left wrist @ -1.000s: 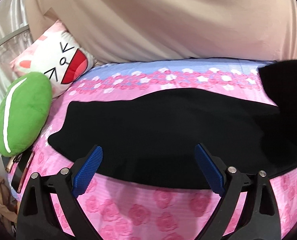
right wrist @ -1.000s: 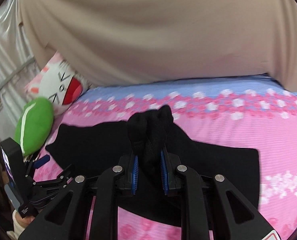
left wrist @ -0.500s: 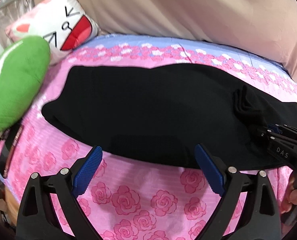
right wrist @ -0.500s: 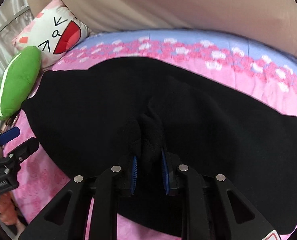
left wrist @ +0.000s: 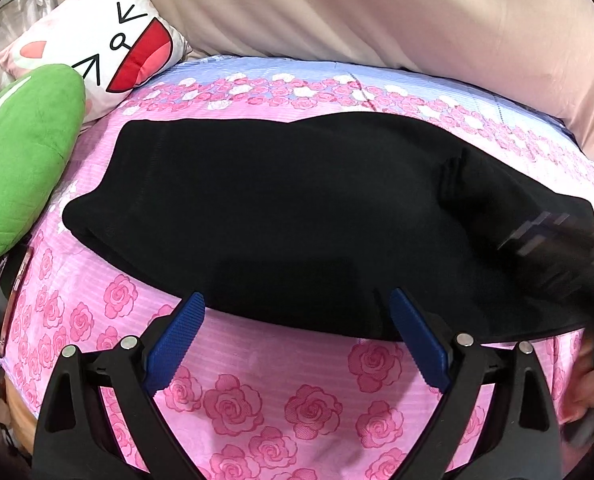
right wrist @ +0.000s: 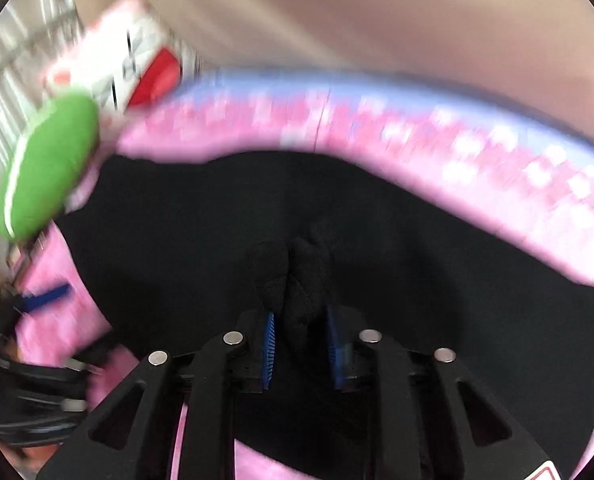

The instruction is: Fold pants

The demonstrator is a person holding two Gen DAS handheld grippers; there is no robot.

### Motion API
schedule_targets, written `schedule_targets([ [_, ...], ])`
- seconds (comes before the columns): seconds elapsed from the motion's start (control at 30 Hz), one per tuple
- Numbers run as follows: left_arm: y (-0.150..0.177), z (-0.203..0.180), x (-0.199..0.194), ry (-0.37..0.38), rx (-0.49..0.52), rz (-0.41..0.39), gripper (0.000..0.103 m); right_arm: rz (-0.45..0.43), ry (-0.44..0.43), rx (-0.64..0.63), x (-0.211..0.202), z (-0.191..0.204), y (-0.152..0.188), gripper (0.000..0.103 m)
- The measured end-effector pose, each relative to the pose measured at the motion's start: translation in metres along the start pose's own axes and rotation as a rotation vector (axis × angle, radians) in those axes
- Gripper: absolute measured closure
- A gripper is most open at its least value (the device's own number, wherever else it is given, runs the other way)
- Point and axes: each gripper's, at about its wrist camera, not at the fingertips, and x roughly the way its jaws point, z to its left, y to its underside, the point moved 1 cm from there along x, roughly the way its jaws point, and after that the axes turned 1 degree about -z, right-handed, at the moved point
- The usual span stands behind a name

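Black pants (left wrist: 265, 208) lie spread flat across the pink rose bedsheet (left wrist: 257, 400). My left gripper (left wrist: 297, 320) is open and empty, hovering over the pants' near edge. My right gripper (right wrist: 299, 334) is shut on a bunched fold of the black pants (right wrist: 293, 276) and holds it over the rest of the garment; it shows blurred at the right of the left wrist view (left wrist: 557, 248), where the raised fold (left wrist: 457, 176) rests on the pants.
A green plush cushion (left wrist: 21, 156) and a white cartoon-face pillow (left wrist: 97, 40) sit at the bed's left. A beige curtain (left wrist: 377, 12) hangs behind the bed. A phone (left wrist: 11, 292) lies at the left bed edge.
My right gripper carried the pinched fold down and across the pants and is moving fast, blurring its view. My left gripper pulled back slightly and stayed open.
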Motion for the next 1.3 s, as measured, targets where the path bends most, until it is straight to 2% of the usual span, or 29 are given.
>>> schedule_targets([
  [0.03,0.0,0.0,0.0,-0.001,0.001,0.001,0.011,-0.041,0.02,-0.028,0.001,0.004,0.006,0.074],
  [0.07,0.0,0.0,0.0,-0.007,0.002,0.002,0.011,-0.042,0.015,-0.046,-0.004,0.008,0.008,0.064],
  [0.1,0.0,0.001,0.0,-0.011,0.004,0.002,0.011,-0.031,-0.021,-0.043,-0.012,0.009,0.007,0.06],
  [0.17,-0.001,0.002,0.0,-0.016,0.003,0.004,0.011,-0.067,-0.105,-0.007,-0.04,0.001,0.006,0.06],
  [0.23,-0.003,0.004,0.0,-0.02,-0.003,0.002,0.011,-0.146,-0.107,0.033,-0.08,-0.02,0.007,0.055],
  [0.3,-0.005,0.005,-0.003,-0.016,-0.013,-0.005,0.011,-0.222,-0.031,0.097,-0.122,-0.061,0.016,0.041],
  [0.37,-0.007,0.004,-0.006,-0.01,-0.019,-0.016,0.011,-0.244,0.071,0.164,-0.144,-0.101,0.029,0.039],
  [0.4,-0.008,0.002,-0.008,-0.006,-0.022,-0.024,0.011,-0.23,0.161,0.216,-0.152,-0.131,0.042,0.039],
  [0.47,-0.009,-0.003,-0.009,-0.002,-0.026,-0.032,0.01,-0.189,0.233,0.298,-0.153,-0.168,0.062,0.038],
  [0.53,-0.01,-0.012,-0.009,0.003,-0.024,-0.03,0.01,-0.148,0.193,0.401,-0.145,-0.199,0.084,0.038],
  [0.57,-0.011,-0.016,-0.009,0.003,-0.023,-0.029,0.01,-0.138,0.131,0.439,-0.137,-0.209,0.093,0.038],
  [0.7,-0.012,-0.033,-0.012,0.026,-0.011,-0.024,0.01,-0.082,-0.004,0.462,-0.103,-0.21,0.101,0.037],
  [0.73,-0.012,-0.037,-0.012,0.031,-0.006,-0.022,0.01,-0.106,0.009,0.446,-0.1,-0.204,0.101,0.045],
  [0.77,-0.012,-0.039,-0.012,0.028,-0.003,-0.022,0.01,-0.105,0.0,0.415,-0.099,-0.196,0.098,0.07],
  [0.8,-0.013,-0.042,-0.013,0.019,0.001,-0.021,0.01,-0.119,-0.01,0.413,-0.103,-0.191,0.094,0.079],
  [0.87,-0.014,-0.046,-0.013,0.008,0.005,-0.018,0.01,-0.157,0.009,0.374,-0.117,-0.184,0.085,0.085],
  [0.93,-0.015,-0.049,-0.013,0.004,0.008,-0.016,0.01,-0.203,0.05,0.331,-0.139,-0.179,0.078,0.087],
  [1.0,-0.016,-0.052,-0.014,0.001,0.016,-0.018,0.01,-0.237,0.139,0.299,-0.159,-0.183,0.077,0.088],
  [1.07,-0.016,-0.056,-0.013,-0.005,0.027,-0.016,0.01,-0.232,0.141,0.305,-0.163,-0.191,0.078,0.089],
  [1.13,-0.016,-0.058,-0.01,-0.005,0.035,-0.008,0.01,-0.216,0.202,0.311,-0.168,-0.204,0.089,0.089],
  [1.3,-0.013,-0.072,-0.004,0.01,0.062,0.01,0.01,-0.212,0.282,0.449,-0.193,-0.262,0.128,0.088],
])
